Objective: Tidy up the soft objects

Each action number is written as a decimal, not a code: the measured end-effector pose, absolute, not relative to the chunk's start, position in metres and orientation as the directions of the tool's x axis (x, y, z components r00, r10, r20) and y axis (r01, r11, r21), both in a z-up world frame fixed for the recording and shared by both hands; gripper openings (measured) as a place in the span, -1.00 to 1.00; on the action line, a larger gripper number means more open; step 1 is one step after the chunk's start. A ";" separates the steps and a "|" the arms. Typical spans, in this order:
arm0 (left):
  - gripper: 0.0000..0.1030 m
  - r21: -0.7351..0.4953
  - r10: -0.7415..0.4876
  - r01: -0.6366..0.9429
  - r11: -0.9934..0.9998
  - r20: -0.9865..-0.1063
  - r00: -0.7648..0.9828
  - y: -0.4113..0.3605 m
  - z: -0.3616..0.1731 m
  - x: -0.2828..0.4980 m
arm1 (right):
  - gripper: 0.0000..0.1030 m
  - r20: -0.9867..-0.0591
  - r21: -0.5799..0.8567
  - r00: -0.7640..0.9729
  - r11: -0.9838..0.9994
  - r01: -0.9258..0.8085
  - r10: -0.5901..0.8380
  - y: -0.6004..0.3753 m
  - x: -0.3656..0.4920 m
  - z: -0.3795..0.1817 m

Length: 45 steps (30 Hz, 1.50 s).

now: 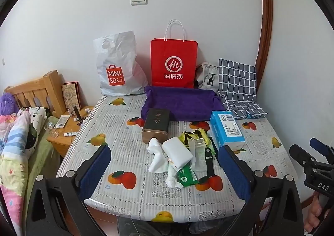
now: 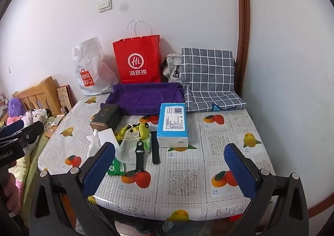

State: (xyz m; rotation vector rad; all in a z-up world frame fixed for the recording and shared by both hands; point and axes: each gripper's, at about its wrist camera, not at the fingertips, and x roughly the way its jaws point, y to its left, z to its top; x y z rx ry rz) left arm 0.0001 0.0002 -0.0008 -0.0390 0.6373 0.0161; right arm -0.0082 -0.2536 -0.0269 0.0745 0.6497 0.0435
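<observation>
From my seat, far left is a white bag (image 1: 117, 69) reading "MINISO", then a red paper bag (image 1: 173, 62) marked "Hi" with Chinese characters. My left tongs (image 1: 165, 165) are spread wide and hold nothing; beyond them on the desk (image 1: 129, 131) lies a heap: white socks (image 1: 155, 156), a white pack (image 1: 177, 152), a green tissue pack (image 1: 186, 176), something yellow, maybe a bag (image 1: 193, 136). The purple tray (image 1: 181, 104) behind looks empty. The blue tissue pack (image 2: 172, 123) bears small unreadable print. My right tongs (image 2: 170, 170) are released too.
</observation>
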 end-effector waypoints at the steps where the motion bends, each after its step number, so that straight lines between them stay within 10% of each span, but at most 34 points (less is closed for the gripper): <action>1: 1.00 -0.033 -0.001 -0.024 0.999 -0.595 0.804 0.001 0.000 0.000 | 0.99 -0.607 0.082 0.792 0.997 -0.016 0.062 -0.254 -0.009 -0.027; 45: 1.00 -0.024 -0.002 -0.016 1.000 -0.598 0.802 -0.003 -0.004 -0.004 | 1.00 -0.581 0.094 0.810 0.995 -0.033 0.082 -0.248 -0.019 -0.020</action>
